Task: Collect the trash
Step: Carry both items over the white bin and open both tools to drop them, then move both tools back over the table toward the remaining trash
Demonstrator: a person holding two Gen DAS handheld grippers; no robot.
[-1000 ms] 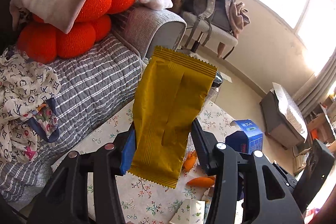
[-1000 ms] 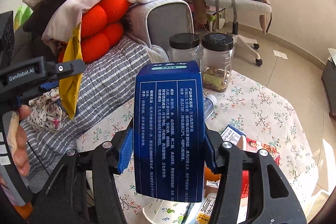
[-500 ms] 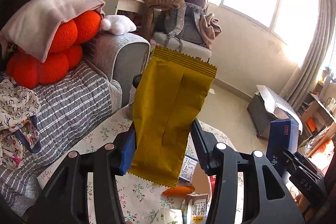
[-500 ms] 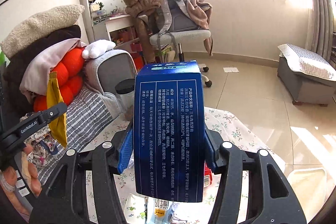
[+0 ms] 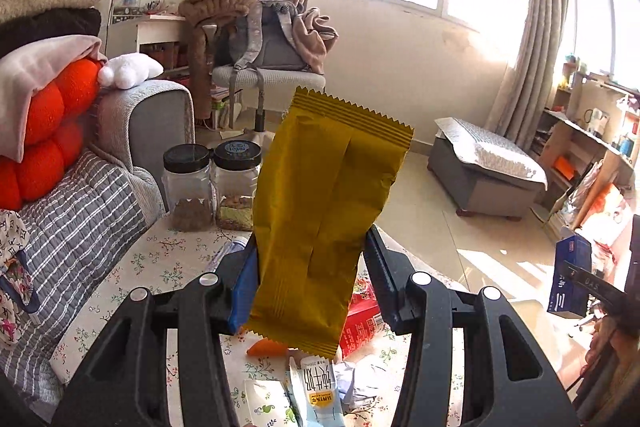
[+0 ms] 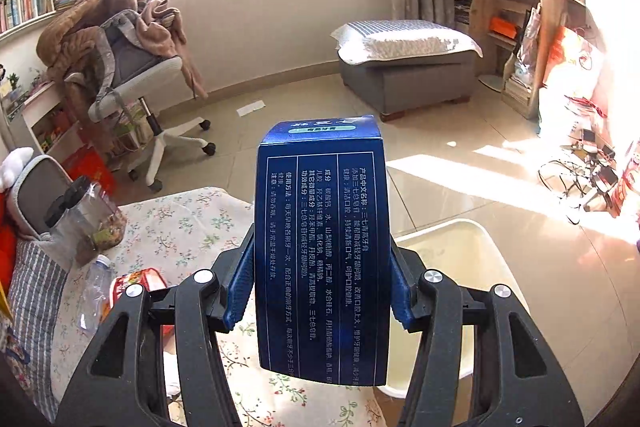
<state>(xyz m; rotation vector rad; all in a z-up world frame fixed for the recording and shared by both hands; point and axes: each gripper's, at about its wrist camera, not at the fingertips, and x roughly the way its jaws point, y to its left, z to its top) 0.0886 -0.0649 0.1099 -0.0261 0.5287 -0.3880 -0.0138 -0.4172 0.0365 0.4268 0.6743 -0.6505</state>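
Note:
My left gripper (image 5: 312,279) is shut on a yellow snack wrapper (image 5: 324,211) and holds it upright above the floral-cloth table (image 5: 160,259). My right gripper (image 6: 322,287) is shut on a dark blue toothpaste box (image 6: 322,247), held upright over the table's right edge, next to a cream bin (image 6: 452,255) on the floor. The blue box also shows at the far right of the left wrist view (image 5: 570,275). Loose trash lies on the table below the wrapper: a red packet (image 5: 360,319), an orange scrap (image 5: 266,347), a small milk carton (image 5: 318,387).
Two black-lidded jars (image 5: 212,183) stand at the table's far edge by the grey striped sofa (image 5: 80,219). An empty plastic bottle (image 6: 94,287) lies on the table. A swivel chair piled with clothes (image 6: 132,67), a grey ottoman (image 6: 408,67) and shelves (image 6: 528,7) stand beyond.
Both grippers have swung to the right, away from the sofa, still holding the wrapper and the box. The right gripper now faces the floor and the cream bin.

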